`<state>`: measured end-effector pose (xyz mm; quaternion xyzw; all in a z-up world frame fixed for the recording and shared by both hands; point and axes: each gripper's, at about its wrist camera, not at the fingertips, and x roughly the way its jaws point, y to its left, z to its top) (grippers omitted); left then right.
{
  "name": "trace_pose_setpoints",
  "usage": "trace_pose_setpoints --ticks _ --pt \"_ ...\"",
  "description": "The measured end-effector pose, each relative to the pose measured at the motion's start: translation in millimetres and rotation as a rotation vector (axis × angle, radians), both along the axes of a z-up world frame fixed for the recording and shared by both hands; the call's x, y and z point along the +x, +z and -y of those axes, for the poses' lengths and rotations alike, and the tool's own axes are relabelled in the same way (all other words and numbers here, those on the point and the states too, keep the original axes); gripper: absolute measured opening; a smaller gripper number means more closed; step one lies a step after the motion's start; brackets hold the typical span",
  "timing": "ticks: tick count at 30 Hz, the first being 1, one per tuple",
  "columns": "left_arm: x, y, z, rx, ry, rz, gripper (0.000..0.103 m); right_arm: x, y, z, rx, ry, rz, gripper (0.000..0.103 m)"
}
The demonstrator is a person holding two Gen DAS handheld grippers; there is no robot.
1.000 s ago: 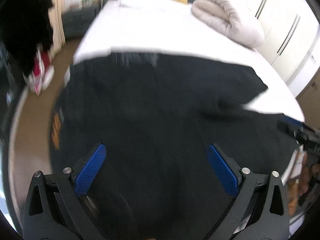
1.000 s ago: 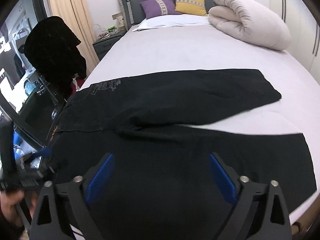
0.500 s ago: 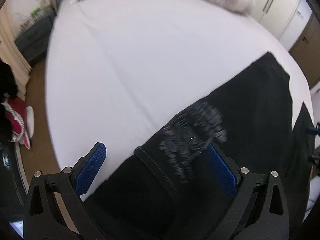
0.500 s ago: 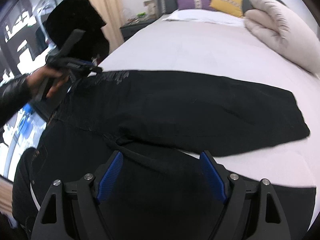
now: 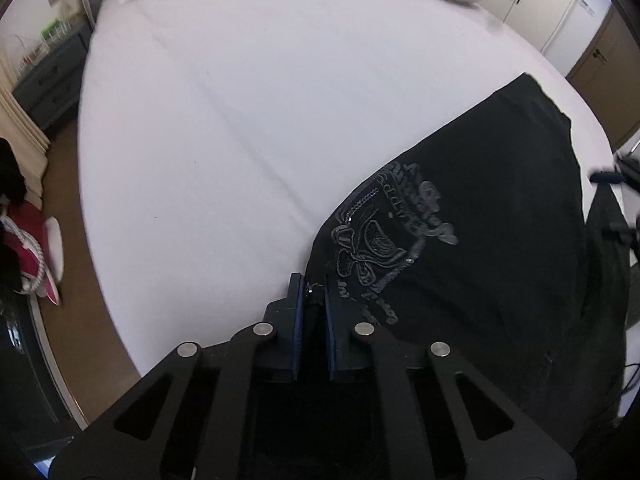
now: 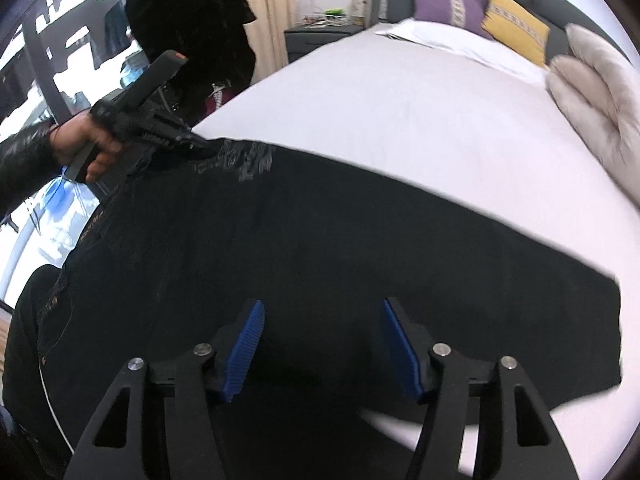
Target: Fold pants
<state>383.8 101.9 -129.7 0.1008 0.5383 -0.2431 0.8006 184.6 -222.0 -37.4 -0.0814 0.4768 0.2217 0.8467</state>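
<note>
Black pants (image 6: 320, 248) lie spread across the white bed (image 6: 400, 112), with a grey embroidered crest (image 5: 384, 232) near the waist. My left gripper (image 5: 311, 280) is shut on the waistband edge of the pants (image 5: 480, 240) beside the crest; it also shows in the right wrist view (image 6: 200, 146), held by a hand at the upper left. My right gripper (image 6: 322, 312) is open, its blue pads low over the black fabric of a leg, holding nothing.
A folded beige duvet (image 6: 600, 92) and purple and yellow pillows (image 6: 480, 12) lie at the head of the bed. A dark nightstand (image 5: 48, 80) and curtain stand on the left. Dark clothes (image 6: 196, 28) hang beside the bed. Wardrobe doors (image 5: 560, 12) are at the right.
My left gripper has closed on the waistband by the crest; it was open half a second ago. My right gripper has moved closer over the pants and narrowed a little.
</note>
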Motion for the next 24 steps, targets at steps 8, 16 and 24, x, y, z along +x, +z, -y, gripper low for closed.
trace_pose_setpoints --ticks 8,16,24 --pt "-83.4 26.0 12.4 0.013 0.054 0.292 0.007 64.8 4.4 -49.1 -0.166 0.179 0.054 0.063" --pt "-158.8 40.0 -10.6 -0.107 0.139 0.359 0.007 107.9 -23.8 -105.4 -0.362 0.355 0.003 0.052" --pt "-184.6 21.9 -43.9 -0.196 0.191 0.356 0.007 125.0 -45.9 -126.6 -0.302 0.312 -0.157 0.009"
